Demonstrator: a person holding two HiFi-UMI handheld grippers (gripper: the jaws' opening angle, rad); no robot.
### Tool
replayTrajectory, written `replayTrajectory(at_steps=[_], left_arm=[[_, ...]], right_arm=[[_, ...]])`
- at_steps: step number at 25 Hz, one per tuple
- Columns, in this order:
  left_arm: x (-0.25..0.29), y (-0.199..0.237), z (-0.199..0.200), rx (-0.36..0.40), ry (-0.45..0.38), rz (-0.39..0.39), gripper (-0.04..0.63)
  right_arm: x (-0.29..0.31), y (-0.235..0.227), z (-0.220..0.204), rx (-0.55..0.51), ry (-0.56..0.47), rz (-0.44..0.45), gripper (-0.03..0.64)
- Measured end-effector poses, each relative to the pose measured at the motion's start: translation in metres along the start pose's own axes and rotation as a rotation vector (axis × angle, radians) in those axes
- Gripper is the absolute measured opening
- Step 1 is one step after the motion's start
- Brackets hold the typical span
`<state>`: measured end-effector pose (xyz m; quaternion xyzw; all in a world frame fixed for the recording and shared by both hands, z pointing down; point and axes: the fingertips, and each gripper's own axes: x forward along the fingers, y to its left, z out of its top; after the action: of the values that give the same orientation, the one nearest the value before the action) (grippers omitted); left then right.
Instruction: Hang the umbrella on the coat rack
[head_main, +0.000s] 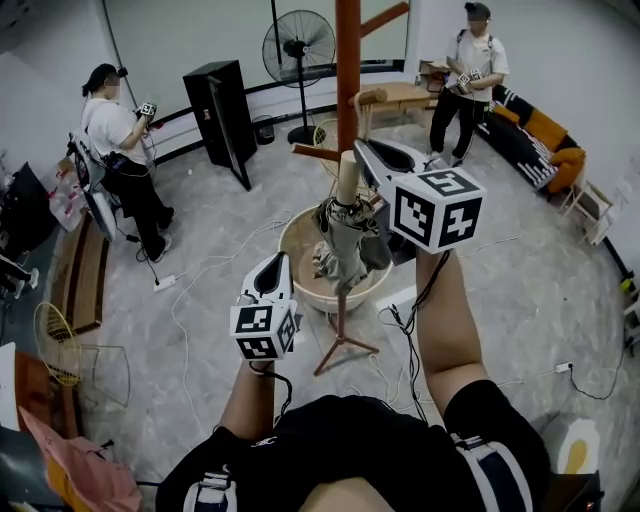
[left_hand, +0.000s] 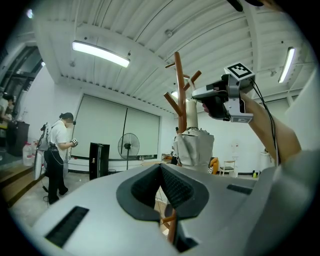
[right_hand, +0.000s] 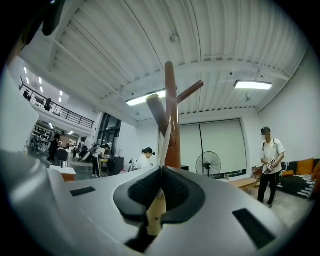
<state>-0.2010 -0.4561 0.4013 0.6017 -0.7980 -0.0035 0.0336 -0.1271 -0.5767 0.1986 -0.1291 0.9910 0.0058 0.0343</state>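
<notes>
Head view: raised gripper (head_main: 362, 152) clamps umbrella (head_main: 345, 245).

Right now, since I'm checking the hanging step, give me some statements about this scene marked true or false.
The right gripper is shut on the umbrella. True.
The left gripper grips the umbrella too. False: it is shut on nothing, lower down.
The umbrella is spread open. False: it is folded.
A standing fan is beyond the coat rack. True.
Nobody else is in the room. False: one person stands at the left, a second person at the right.
</notes>
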Motion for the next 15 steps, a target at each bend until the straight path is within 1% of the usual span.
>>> replayTrajectory(at_steps=[5, 7, 9, 10, 12, 15], left_arm=[[0.001, -0.005, 0.004, 0.007, 0.008, -0.009, 0.014], [0.004, -0.012, 0.008, 0.011, 0.011, -0.013, 0.014], [0.007, -0.017, 0.009, 0.014, 0.016, -0.019, 0.014], [0.008, -0.019, 0.009, 0.014, 0.018, -0.023, 0.014], [0.01, -0.022, 0.01, 0.014, 0.018, -0.032, 0.014], [0.013, -0.027, 0.008, 0.015, 0.016, -0.051, 0.014]], right_arm=[[-0.003, -0.002, 0.004, -0.036, -0.05, -0.042, 0.027], [-0.011, -0.011, 0.011, -0.051, -0.099, -0.064, 0.054], [-0.023, -0.017, 0.017, -0.045, -0.153, -0.077, 0.108], [-0.03, -0.018, 0.019, -0.033, -0.178, -0.081, 0.114], [-0.044, -0.022, 0.02, -0.005, -0.219, -0.1, 0.113], [-0.061, -0.03, 0.004, 0.01, -0.239, -0.154, 0.106]])
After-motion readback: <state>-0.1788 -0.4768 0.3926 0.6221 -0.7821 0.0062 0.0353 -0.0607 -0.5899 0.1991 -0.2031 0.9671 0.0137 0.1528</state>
